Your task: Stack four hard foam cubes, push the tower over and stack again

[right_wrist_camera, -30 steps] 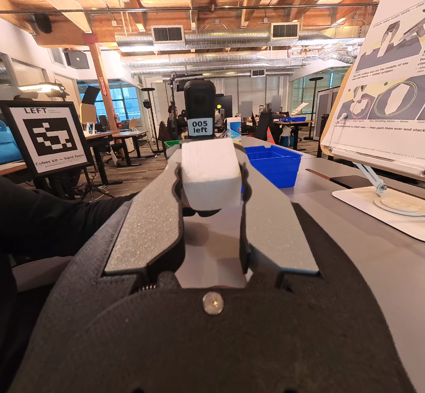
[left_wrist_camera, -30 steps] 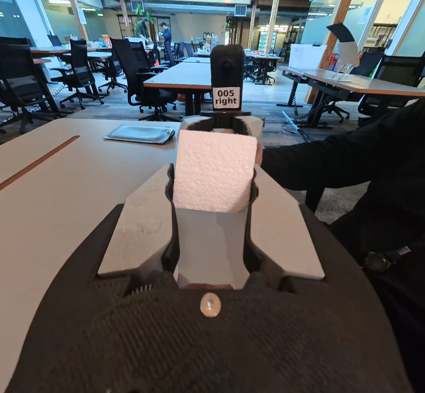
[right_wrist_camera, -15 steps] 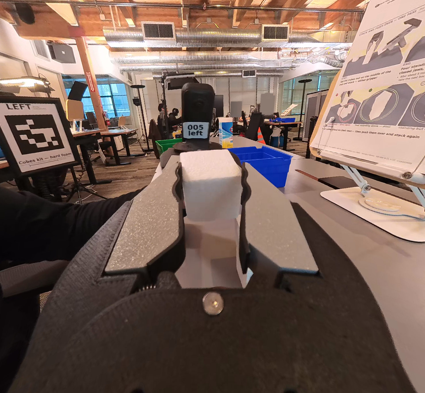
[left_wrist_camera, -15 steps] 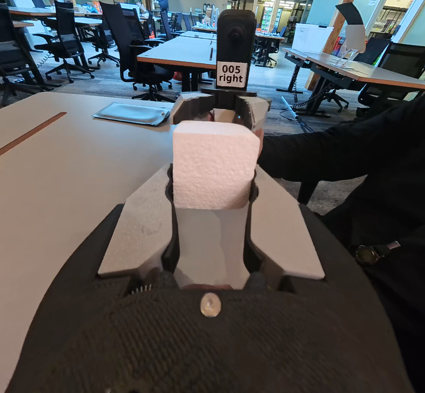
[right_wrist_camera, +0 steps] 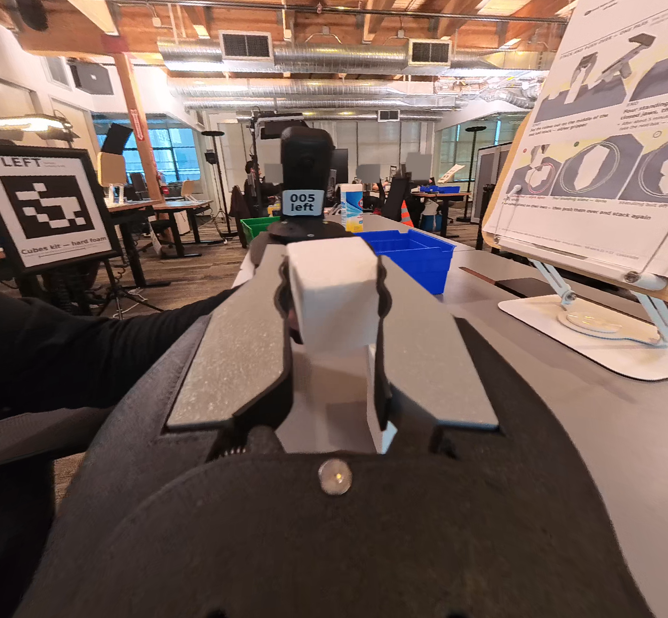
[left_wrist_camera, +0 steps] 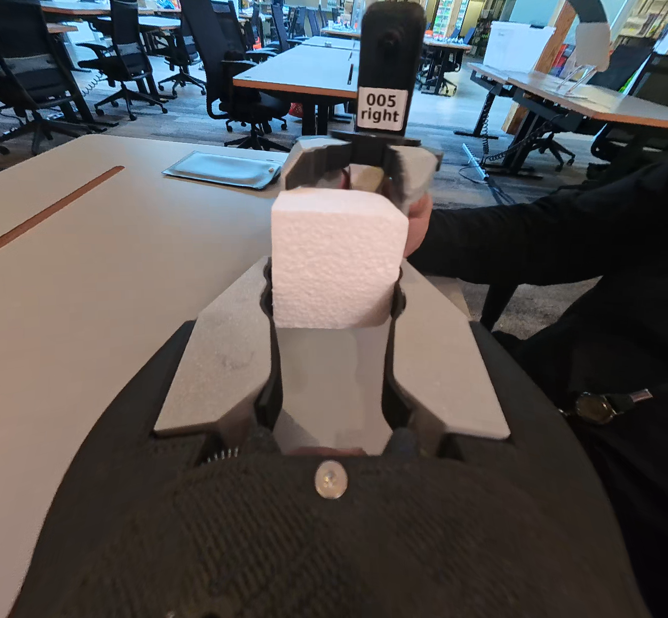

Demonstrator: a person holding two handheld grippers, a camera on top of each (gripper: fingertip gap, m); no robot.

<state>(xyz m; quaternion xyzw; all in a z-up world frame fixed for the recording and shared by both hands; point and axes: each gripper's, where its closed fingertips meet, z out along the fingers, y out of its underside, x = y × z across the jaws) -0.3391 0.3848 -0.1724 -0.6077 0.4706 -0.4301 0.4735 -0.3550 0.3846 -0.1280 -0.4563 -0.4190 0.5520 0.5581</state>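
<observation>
Two grippers face each other above a pale grey table [left_wrist_camera: 108, 275], the left gripper [left_wrist_camera: 330, 286] clamped on one white foam cube [left_wrist_camera: 334, 260] and the right gripper [right_wrist_camera: 330, 293] on a second foam cube [right_wrist_camera: 332, 293], in an open office of desks, black chairs [left_wrist_camera: 231, 69] and one blue bin [right_wrist_camera: 415, 257].

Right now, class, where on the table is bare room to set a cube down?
Free: tabletop between the brown strip, grey pouch and left claw. Crowded: beyond the right claw, around blue bin and white stand base.
</observation>
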